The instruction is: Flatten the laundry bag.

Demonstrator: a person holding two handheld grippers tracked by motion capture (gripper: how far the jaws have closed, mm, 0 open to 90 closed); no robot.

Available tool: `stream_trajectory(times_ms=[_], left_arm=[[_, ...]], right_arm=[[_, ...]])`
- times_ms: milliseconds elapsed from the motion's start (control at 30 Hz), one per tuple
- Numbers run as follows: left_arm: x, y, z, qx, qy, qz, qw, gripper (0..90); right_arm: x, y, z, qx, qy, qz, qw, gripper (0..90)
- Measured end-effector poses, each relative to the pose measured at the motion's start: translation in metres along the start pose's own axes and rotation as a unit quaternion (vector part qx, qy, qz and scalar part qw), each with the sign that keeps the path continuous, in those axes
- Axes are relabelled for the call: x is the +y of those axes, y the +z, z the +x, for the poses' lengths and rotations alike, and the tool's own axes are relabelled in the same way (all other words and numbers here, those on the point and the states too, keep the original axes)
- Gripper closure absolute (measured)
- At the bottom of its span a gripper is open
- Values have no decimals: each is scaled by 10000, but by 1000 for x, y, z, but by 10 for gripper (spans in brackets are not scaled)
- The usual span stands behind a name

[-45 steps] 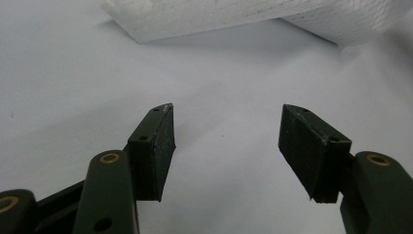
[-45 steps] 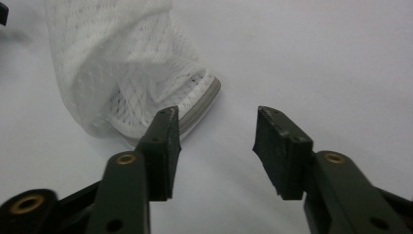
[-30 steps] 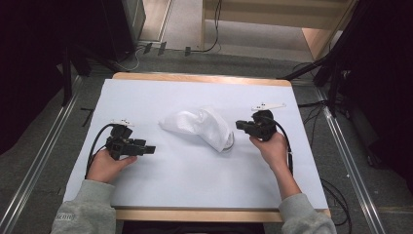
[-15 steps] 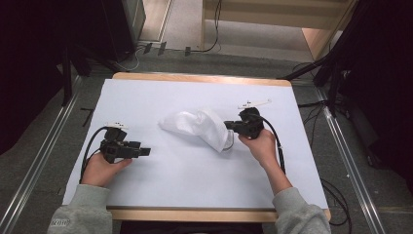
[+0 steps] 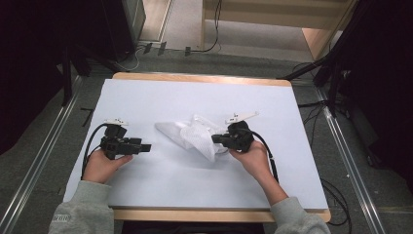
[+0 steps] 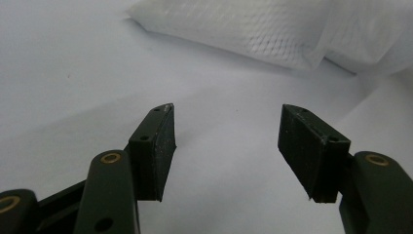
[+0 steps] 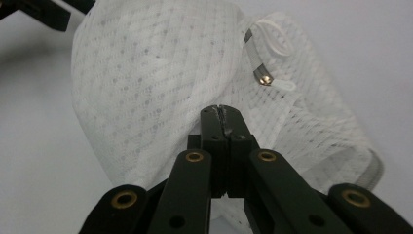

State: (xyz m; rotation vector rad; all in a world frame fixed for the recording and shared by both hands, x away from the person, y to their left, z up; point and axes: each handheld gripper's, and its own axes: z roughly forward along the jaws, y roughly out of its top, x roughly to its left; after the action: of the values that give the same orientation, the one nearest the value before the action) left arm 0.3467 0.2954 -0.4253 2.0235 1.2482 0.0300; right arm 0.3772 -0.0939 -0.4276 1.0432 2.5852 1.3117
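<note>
Showing no legible writing: mesh bag

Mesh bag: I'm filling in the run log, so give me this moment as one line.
left gripper: open, apart from bag | right gripper: jaws shut, at mesh bag; grip unclear | bag: crumpled on white table cover

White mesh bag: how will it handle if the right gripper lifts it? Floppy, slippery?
Likely floppy: the mesh bag lies crumpled in soft folds on the white table cover. Probably light, being thin see-through netting. The right gripper is shut against the fabric; a pinch of it may hold, and the rest would probably sag.
</note>
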Motion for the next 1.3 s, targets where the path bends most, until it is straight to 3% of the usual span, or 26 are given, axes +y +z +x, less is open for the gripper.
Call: stream_trajectory(times_ms=[133, 367, 667, 833, 1033, 1133, 1300], left_arm=[[4, 3, -1, -53, 19, -10, 10000, 403], [12, 8, -8, -173, 148, -18, 9997, 409], [23, 13, -24, -395, 379, -106, 9984, 409], [27, 14, -35, -483, 539, -108, 9973, 407], [31, 21, -54, -557, 731, -47, 9958, 387], [32, 25, -61, -549, 823, 18, 9951, 365], [34, 30, -71, -613, 782, -62, 9950, 345]], right_arm=[[-4, 5, 15, 65, -113, 81, 9999, 900], [-12, 14, 28, 151, -200, 228, 9994, 900], [-19, 20, 41, 263, -318, 377, 9984, 900], [-18, 14, 44, 235, -352, 333, 9986, 873], [-11, -15, 39, 128, -294, 18, 9995, 794], [-10, -29, 31, -61, -229, -101, 9997, 745], [-15, -42, 3, -420, 33, -223, 9989, 642]])
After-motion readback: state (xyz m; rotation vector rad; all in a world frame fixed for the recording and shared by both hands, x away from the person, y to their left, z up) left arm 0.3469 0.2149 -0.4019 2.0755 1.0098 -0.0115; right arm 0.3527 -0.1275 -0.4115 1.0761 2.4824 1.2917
